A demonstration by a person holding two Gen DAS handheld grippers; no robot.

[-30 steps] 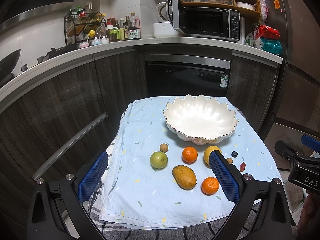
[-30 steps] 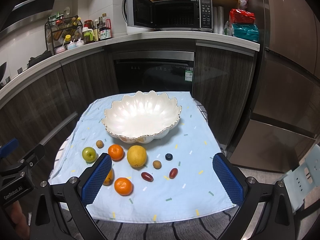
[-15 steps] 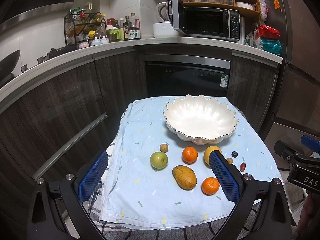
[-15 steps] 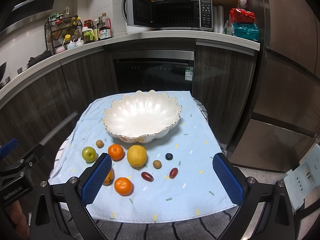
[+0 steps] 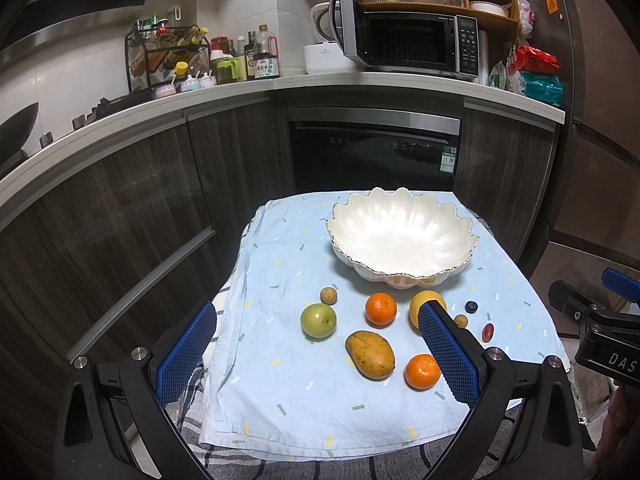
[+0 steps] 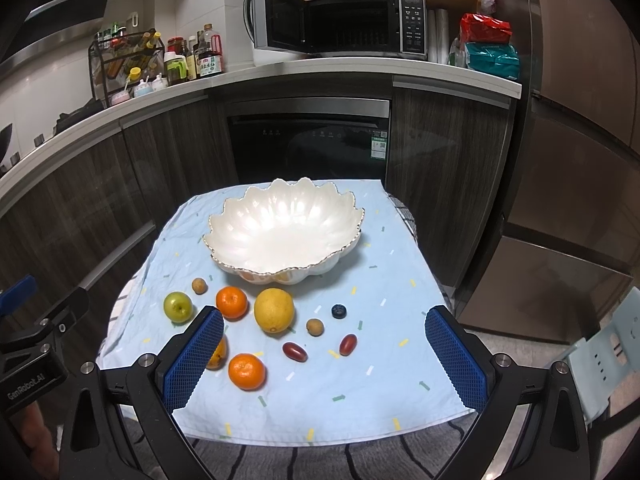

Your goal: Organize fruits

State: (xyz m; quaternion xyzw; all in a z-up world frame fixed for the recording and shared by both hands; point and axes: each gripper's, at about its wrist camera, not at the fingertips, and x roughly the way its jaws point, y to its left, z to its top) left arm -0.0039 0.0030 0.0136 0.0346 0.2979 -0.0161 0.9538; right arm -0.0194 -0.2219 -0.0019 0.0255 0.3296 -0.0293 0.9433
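A white scalloped bowl (image 5: 402,236) (image 6: 280,232) stands empty at the back of a light blue cloth (image 5: 288,384) (image 6: 360,380). In front of it lie a green apple (image 5: 318,321) (image 6: 178,306), two oranges (image 5: 381,310) (image 5: 422,371) (image 6: 231,301) (image 6: 246,371), a yellow citrus (image 6: 274,309), a mango (image 5: 370,354), two small brown fruits (image 5: 328,295) (image 6: 315,326), a blueberry (image 6: 338,311) and two red dates (image 6: 295,351) (image 6: 347,344). My left gripper (image 5: 316,356) hangs open above the near left fruits. My right gripper (image 6: 324,360) is open over the dates. Neither holds anything.
Dark kitchen cabinets and a built-in oven (image 5: 372,156) stand behind the table. A counter carries bottles (image 5: 256,60) and an open microwave (image 5: 408,44). A fridge (image 6: 580,160) rises on the right, with a pale chair (image 6: 604,348) beside the table. A striped cloth (image 6: 280,460) hangs at the near edge.
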